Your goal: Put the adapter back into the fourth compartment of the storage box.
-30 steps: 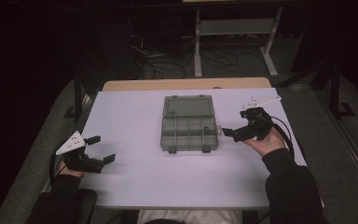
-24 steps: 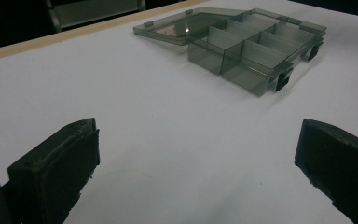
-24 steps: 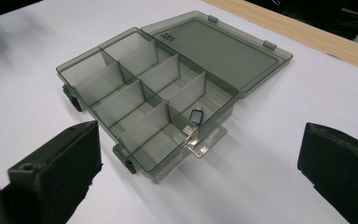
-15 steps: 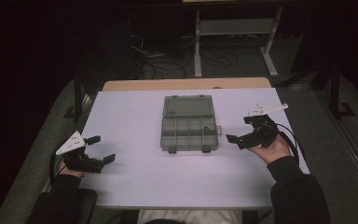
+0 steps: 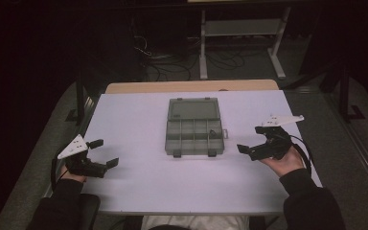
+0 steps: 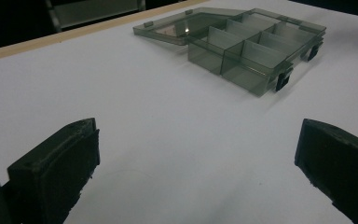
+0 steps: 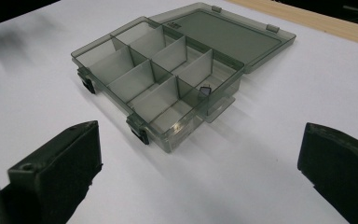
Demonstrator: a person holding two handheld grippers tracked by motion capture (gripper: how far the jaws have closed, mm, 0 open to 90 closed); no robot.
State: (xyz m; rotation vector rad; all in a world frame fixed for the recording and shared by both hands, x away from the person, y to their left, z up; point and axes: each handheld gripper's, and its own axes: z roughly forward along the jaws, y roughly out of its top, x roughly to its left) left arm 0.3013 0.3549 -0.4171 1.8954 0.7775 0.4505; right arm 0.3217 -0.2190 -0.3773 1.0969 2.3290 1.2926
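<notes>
Open box at the table's middle, our grippers to either side.

On the white table point(image 5: 139, 191) the grey box point(image 5: 194, 128) lies with its lid flat toward 12 o'clock. Our left gripper point(image 5: 100, 154) at 8 o'clock and right gripper point(image 5: 251, 139) at 3 o'clock are spread, grasping nothing. A small dark piece point(image 7: 204, 90) sits in one compartment.

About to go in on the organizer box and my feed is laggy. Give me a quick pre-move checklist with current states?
1. Organizer box lid open, lying flat behind the tray: ok.
2. Left gripper open and empty: ok.
3. Right gripper open and empty: ok.
4. Both grippers apart from the box: ok.
5. Compartments empty: not ok, a small dark item sits in one near the right edge.
6. What that item is: cannot tell.
</notes>
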